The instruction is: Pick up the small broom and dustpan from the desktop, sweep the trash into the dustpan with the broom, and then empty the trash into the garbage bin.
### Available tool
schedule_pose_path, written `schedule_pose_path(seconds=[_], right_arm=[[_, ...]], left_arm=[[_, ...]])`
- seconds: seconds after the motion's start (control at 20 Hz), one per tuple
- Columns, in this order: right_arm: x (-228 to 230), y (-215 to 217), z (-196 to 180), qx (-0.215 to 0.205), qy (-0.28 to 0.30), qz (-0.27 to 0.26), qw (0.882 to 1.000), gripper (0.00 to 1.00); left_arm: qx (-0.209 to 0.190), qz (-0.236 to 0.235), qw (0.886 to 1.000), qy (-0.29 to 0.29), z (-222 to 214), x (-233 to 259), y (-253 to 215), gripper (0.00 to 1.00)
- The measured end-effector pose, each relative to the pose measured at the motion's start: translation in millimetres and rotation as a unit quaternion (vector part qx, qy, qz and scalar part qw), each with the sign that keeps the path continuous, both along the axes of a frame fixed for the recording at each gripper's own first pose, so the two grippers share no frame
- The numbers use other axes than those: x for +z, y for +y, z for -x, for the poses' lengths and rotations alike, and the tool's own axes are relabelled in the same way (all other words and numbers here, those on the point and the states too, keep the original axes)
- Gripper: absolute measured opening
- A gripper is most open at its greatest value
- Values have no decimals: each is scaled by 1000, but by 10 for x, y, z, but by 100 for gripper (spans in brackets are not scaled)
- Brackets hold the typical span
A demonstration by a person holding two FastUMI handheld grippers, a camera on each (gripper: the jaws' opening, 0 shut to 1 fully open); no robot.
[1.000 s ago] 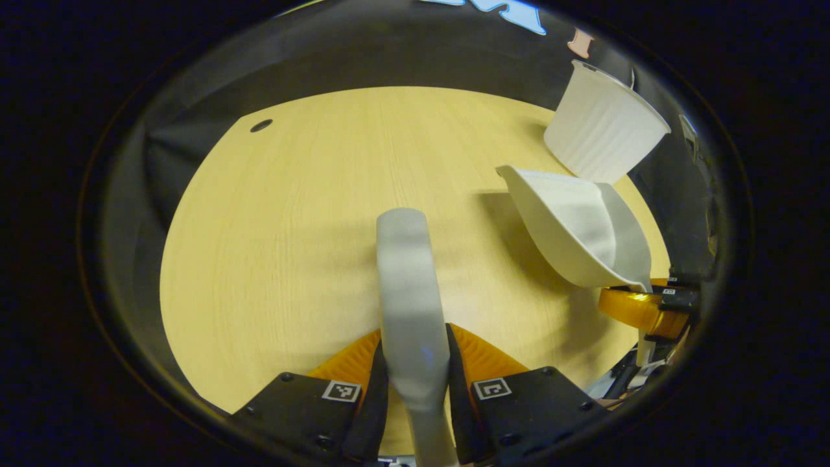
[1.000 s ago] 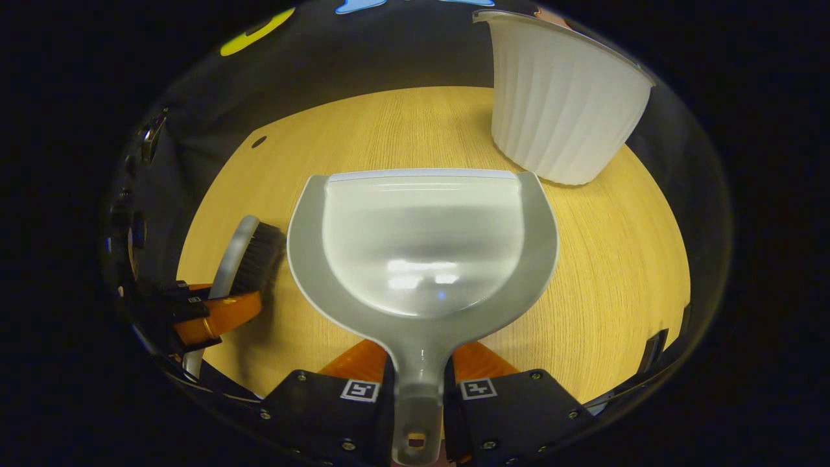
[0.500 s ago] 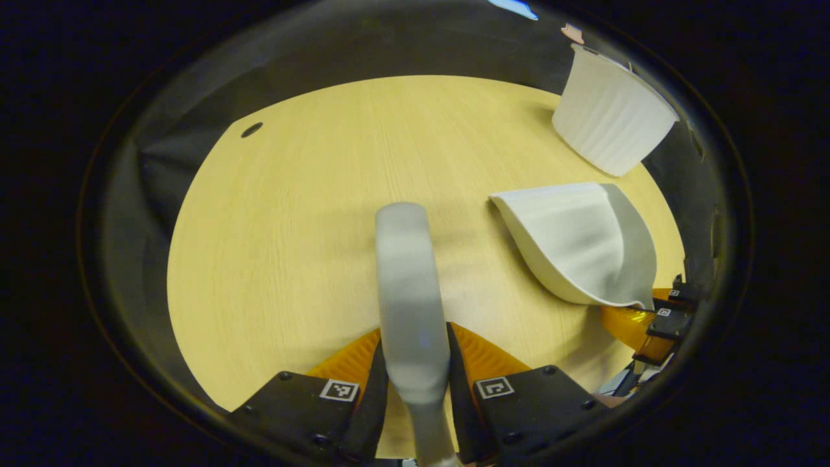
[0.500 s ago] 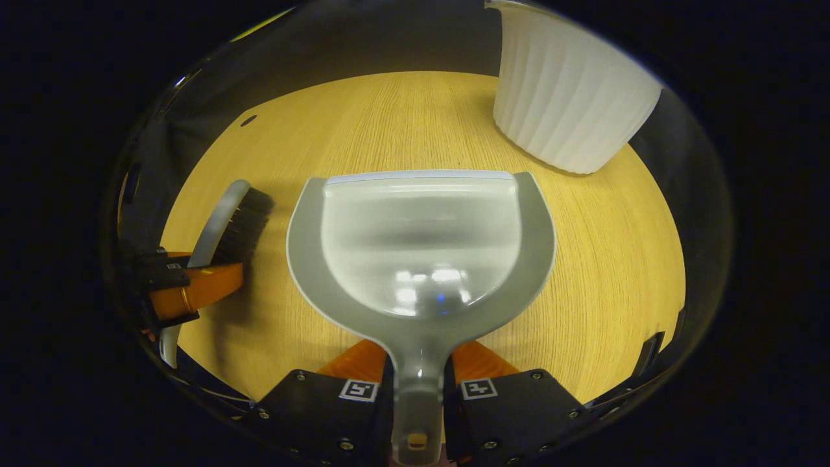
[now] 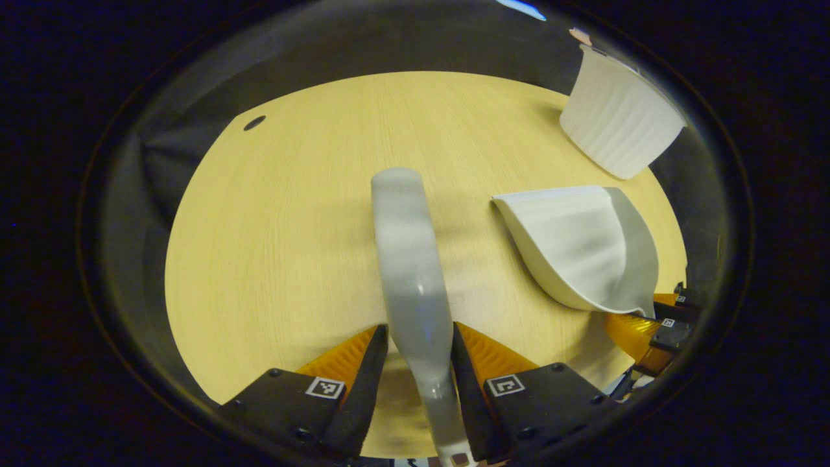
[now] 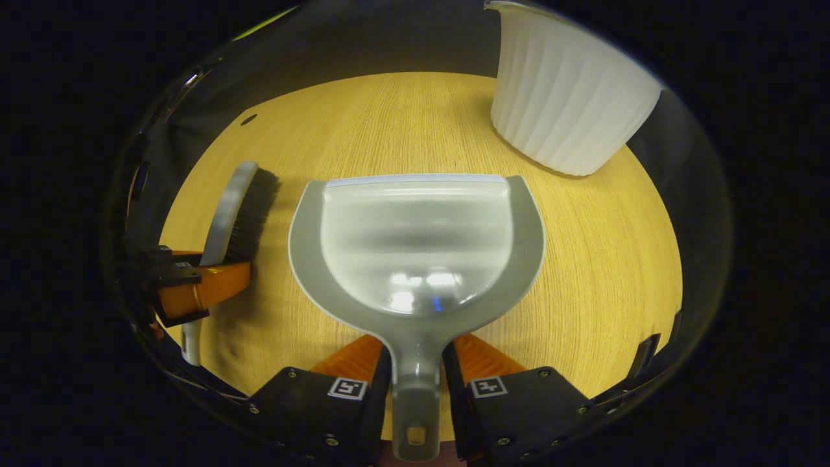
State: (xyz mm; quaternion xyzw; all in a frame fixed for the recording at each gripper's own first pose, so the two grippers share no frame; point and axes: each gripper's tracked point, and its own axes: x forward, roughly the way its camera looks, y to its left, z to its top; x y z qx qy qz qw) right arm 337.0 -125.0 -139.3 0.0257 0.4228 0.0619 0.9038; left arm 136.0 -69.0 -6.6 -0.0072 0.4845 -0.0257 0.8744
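The small broom [image 5: 405,259] points away from me, its grey back up, and my left gripper [image 5: 418,331] is shut on its handle with both fingers touching the sides. In the right gripper view the broom's dark bristles [image 6: 253,207] show low over the wood, with the left gripper [image 6: 194,292] behind them. My right gripper [image 6: 417,344] is shut on the handle of the grey dustpan [image 6: 415,246], whose scoop holds nothing. From the left gripper view the dustpan [image 5: 577,246] shows its pale underside, with the right gripper [image 5: 648,324] at its handle. The white ribbed garbage bin [image 6: 564,97] stands just beyond the pan's right corner.
The round wooden table [image 5: 279,227] has a small dark hole [image 5: 254,122] near its far left edge. The bin [image 5: 619,126] sits at the table's far right rim. Black cloth wall surrounds the table.
The broom has swung slightly, head left and handle end right. The dustpan has drawn back from the bin and lowered. Both grippers' jaws stand a little wider than before.
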Motion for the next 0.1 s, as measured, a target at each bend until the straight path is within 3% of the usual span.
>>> schedule_pose_path(seconds=[0.1], right_arm=[[57, -29, 24, 6, -4, -1, 1000, 51]], left_arm=[[4, 8, 1000, -6, -38, 62, -197, 73]])
